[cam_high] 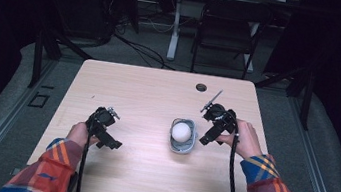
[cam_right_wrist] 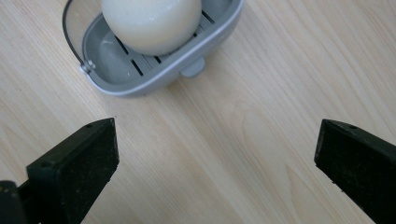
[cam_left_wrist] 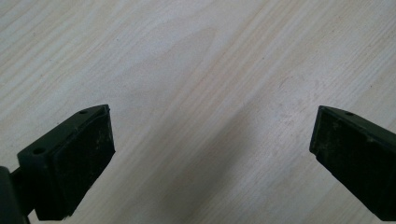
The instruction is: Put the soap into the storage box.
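Nearest, the left gripper (cam_high: 110,141) hangs over bare table (cam_high: 149,88) at 8 o'clock, jaws wide apart; the right gripper (cam_right_wrist: 215,172), jaws equally spread, sits at 3 o'clock beside the grey basket (cam_right_wrist: 140,79) holding the white ball (cam_right_wrist: 152,21); seemingly an approach, wanting a centred reach.

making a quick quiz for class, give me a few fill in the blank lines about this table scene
1. The white ball sits in a grey ____.
2. The dish stands nearer the ____ gripper.
3. The left gripper has its jaws ____ over bare table.
4. Between the jaws of the right gripper there is only ____.

Missing words: dish; right; open; table
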A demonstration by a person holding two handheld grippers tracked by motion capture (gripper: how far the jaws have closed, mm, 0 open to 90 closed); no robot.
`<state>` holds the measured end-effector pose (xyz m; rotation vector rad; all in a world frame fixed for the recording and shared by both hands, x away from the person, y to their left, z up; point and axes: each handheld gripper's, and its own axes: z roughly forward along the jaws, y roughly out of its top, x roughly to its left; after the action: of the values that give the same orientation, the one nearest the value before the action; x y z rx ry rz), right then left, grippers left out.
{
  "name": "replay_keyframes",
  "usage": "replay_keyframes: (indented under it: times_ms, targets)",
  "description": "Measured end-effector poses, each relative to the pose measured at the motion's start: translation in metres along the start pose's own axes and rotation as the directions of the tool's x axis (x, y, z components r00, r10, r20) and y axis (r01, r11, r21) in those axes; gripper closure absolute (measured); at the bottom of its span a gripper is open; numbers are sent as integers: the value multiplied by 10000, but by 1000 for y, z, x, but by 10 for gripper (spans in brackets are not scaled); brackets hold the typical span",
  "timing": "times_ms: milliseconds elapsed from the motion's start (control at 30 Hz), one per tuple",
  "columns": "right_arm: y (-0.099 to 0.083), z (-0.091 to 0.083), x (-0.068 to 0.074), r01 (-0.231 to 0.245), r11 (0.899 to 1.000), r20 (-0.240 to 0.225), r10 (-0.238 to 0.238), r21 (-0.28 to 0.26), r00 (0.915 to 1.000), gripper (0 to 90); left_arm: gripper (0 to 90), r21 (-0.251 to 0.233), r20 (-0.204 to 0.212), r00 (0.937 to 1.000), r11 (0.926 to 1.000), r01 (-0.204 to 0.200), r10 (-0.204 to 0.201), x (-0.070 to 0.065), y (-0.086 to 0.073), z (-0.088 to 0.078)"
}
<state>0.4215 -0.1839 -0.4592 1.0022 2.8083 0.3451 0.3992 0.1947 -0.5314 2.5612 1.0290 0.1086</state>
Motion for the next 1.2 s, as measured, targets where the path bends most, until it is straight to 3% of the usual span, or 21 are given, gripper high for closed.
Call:
replay_keyframes:
  times_ms: [200,300,333,500,533,567,700,867,933,967,1033,1133,1167,1200]
  targets:
    - [-22,-7,-7,-144,9999,101,144,17,9998,0,0,-3,-29,10000,10000,-23,23,0,0,0]
    - [-35,-7,-9,-472,9988,111,473,-139,9988,0,0,-5,-32,10000,10000,-22,22,0,0,0]
    - [-38,-9,-11,-402,9992,183,400,70,9990,0,0,-18,-44,10000,10000,-22,22,0,0,0]
    - [-57,-9,-16,-793,9968,256,792,37,9965,0,0,-8,-47,10000,10000,0,0,-1,0,0]
    - [-60,-10,-18,-699,9974,262,693,197,9972,0,0,-7,-54,10000,10000,-4,4,-1,0,0]
    - [-64,-8,-18,-953,9954,247,954,-22,9951,0,0,-8,-56,10000,10000,-1,1,-1,0,0]
    - [-77,-6,-22,-1022,9943,351,1011,294,9943,0,0,-16,-50,10000,10000,17,-17,-1,0,0]
    - [-96,1,-25,-1344,9902,504,1325,371,9899,0,0,20,-65,10000,10000,-16,17,-1,0,0]
    - [-105,7,-24,-1681,9856,432,1672,167,9850,0,0,13,-63,10000,10000,-12,13,-1,0,0]
    - [-108,7,-26,-1481,9875,487,1455,544,9882,0,0,18,-65,10000,10000,-13,13,-1,0,0]
    - [-114,11,-26,-1581,9859,449,1558,543,9868,0,0,11,-42,10000,10000,-16,16,-1,0,0]
    - [-125,17,-27,-1788,9823,524,1760,556,9830,0,0,18,-34,10000,10000,-78,78,-1,0,0]
    - [-129,22,-26,-2021,9789,482,2005,314,9785,0,0,35,-28,10000,10000,-86,86,-1,0,0]
    - [-130,22,-27,-1836,9794,446,1804,842,9826,0,0,38,-15,10000,10000,-91,91,-1,1,0]
